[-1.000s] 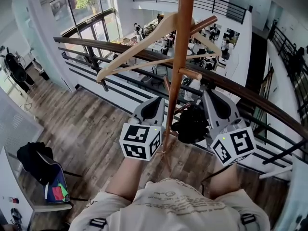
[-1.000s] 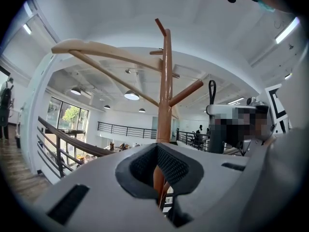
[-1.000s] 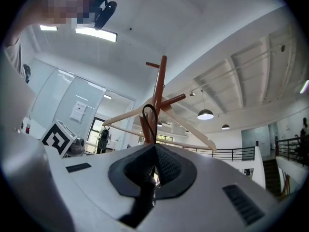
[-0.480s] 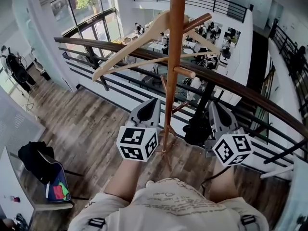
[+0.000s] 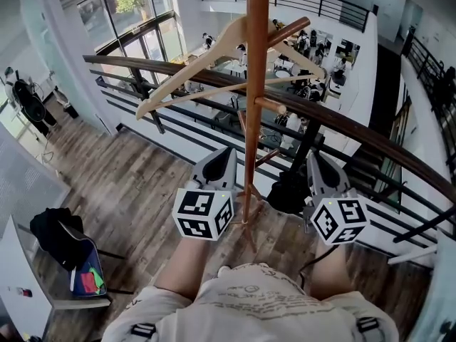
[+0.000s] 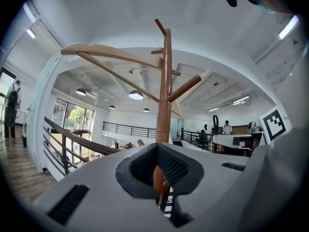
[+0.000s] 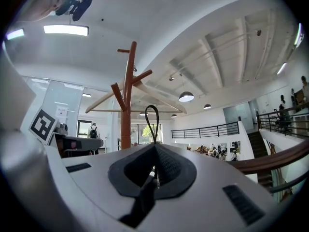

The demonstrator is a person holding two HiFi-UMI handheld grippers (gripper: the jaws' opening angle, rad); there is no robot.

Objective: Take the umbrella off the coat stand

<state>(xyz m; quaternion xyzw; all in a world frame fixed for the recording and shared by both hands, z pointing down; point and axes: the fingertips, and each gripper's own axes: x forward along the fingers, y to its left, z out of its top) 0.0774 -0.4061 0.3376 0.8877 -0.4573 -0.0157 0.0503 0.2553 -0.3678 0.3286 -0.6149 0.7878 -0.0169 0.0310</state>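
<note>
With my right claw (image 5: 315, 161) pinched shut on the thin strap (image 7: 151, 106) of the umbrella (image 5: 288, 191), just right of the coat stand (image 5: 253, 120) that my left claw (image 5: 229, 155) seemingly clamped, a slip could have dropped it.

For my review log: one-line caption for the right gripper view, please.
Right gripper shut on the black umbrella's strap loop, the loop standing just right of the wooden coat stand.
</note>
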